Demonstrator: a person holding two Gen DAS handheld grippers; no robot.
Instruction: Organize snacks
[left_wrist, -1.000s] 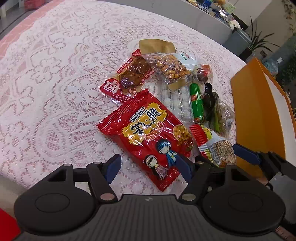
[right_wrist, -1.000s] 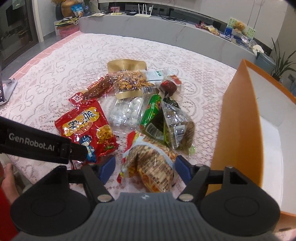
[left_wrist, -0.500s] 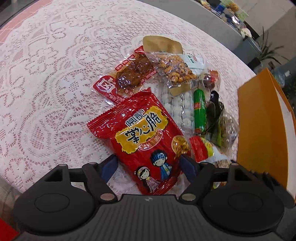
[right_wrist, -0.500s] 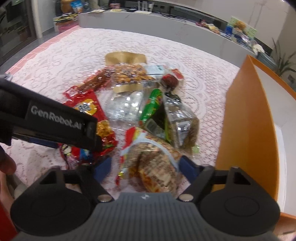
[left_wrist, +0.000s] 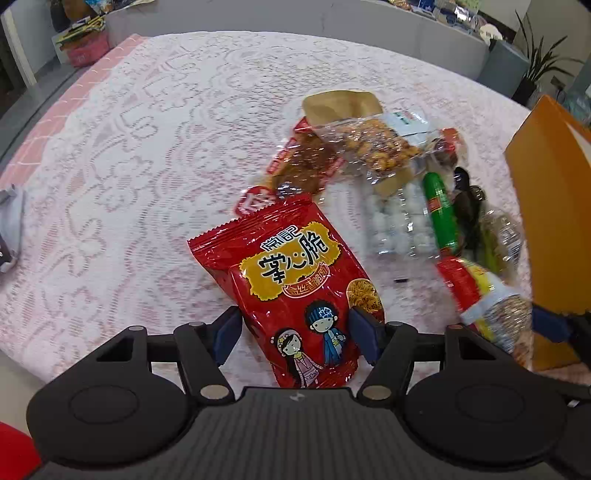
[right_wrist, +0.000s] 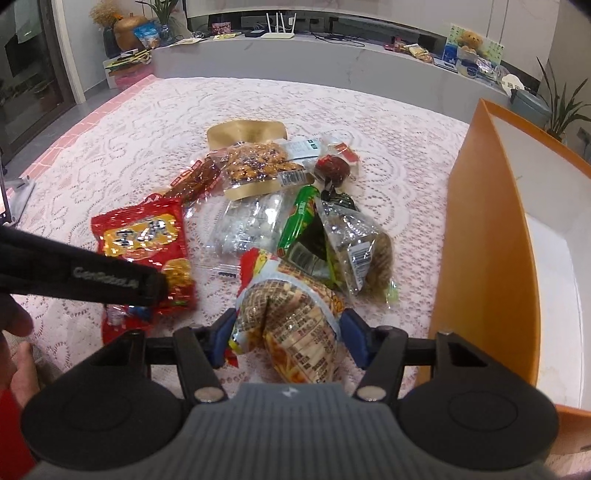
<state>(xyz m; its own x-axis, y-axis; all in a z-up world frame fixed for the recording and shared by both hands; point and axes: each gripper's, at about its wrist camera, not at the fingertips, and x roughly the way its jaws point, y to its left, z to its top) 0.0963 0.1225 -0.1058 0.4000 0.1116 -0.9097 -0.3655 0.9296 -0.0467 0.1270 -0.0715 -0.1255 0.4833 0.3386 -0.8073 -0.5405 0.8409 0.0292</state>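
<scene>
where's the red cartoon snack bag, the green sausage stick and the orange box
red cartoon snack bag (left_wrist: 291, 273): left wrist view, yellow label
green sausage stick (left_wrist: 439, 210): left wrist view, mid wrapper
orange box (right_wrist: 487, 236): right wrist view, orange outer wall

We point both grippers steeply downward. Our left gripper (left_wrist: 295, 332) has just been narrowing around a packet; our right gripper (right_wrist: 286, 332) has just been closing, pads pressing another.
</scene>
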